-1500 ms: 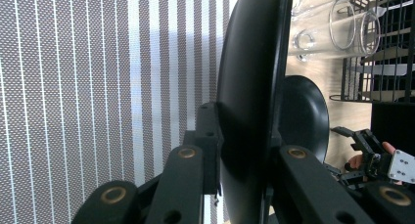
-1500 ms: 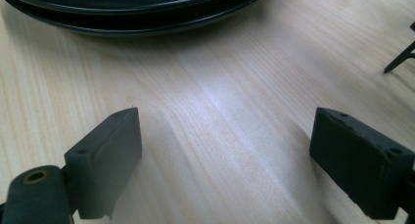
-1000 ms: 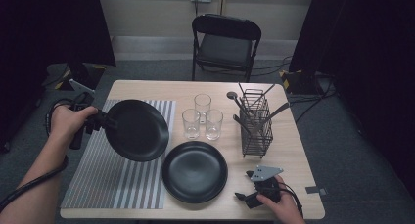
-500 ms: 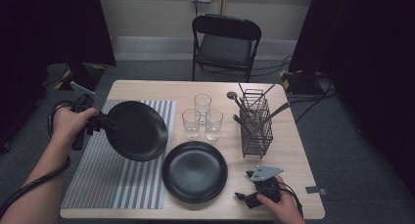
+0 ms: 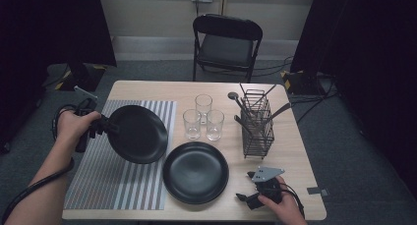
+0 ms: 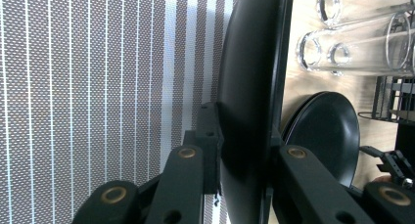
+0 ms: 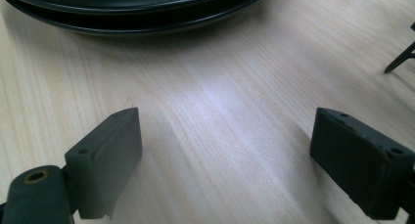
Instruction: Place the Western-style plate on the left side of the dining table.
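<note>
Jaws of the left gripper (image 6: 242, 150) pinch the black plate's (image 5: 137, 134) nine o'clock rim above the striped mat (image 5: 105, 176), while the right gripper (image 7: 225, 160) gapes wide, empty, on the bench (image 5: 295, 151).

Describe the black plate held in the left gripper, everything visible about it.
The black plate is round and shallow, with a matte dark surface and a slightly raised rim; its material cannot be told. The left gripper clamps its edge between both jaws, holding it tilted in the air above the striped placemat, free of the table. In the left gripper view it appears edge-on. No food or marks show on it. It touches nothing else, and hangs apart from the plates stacked on the wood.
</note>
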Motion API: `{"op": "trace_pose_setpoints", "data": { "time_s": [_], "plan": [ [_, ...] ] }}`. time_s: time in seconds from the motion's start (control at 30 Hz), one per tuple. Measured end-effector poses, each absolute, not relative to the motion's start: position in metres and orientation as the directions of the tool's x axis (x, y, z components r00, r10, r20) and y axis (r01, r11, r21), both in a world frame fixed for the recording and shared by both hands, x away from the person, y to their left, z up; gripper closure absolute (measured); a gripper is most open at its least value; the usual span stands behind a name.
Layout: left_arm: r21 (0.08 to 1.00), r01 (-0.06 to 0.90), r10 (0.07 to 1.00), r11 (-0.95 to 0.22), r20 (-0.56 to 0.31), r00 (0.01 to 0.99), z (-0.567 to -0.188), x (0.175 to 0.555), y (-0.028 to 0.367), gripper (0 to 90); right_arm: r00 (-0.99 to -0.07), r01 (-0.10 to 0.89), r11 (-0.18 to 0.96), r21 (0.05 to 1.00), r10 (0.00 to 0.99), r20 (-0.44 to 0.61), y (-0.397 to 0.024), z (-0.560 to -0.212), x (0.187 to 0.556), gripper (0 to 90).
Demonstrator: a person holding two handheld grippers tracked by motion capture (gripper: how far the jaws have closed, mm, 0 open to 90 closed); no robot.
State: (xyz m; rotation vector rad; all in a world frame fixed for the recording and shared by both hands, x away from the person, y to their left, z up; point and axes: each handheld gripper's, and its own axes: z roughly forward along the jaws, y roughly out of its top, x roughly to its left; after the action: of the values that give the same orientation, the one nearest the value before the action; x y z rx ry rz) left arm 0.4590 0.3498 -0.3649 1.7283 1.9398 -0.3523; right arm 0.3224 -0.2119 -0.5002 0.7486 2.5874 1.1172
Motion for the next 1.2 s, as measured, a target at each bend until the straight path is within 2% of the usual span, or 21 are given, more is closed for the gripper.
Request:
{"op": "trace_pose_setpoints", "data": {
  "time_s": [1.2],
  "plan": [
    [0.118,0.979,0.845,0.167,-0.529,-0.081,-0.388,0.462,0.35,79.6,-0.847,0.363,0.578,0.731,0.532,0.0,-0.212,-0.501,0.323,11.2]
  ]
}}
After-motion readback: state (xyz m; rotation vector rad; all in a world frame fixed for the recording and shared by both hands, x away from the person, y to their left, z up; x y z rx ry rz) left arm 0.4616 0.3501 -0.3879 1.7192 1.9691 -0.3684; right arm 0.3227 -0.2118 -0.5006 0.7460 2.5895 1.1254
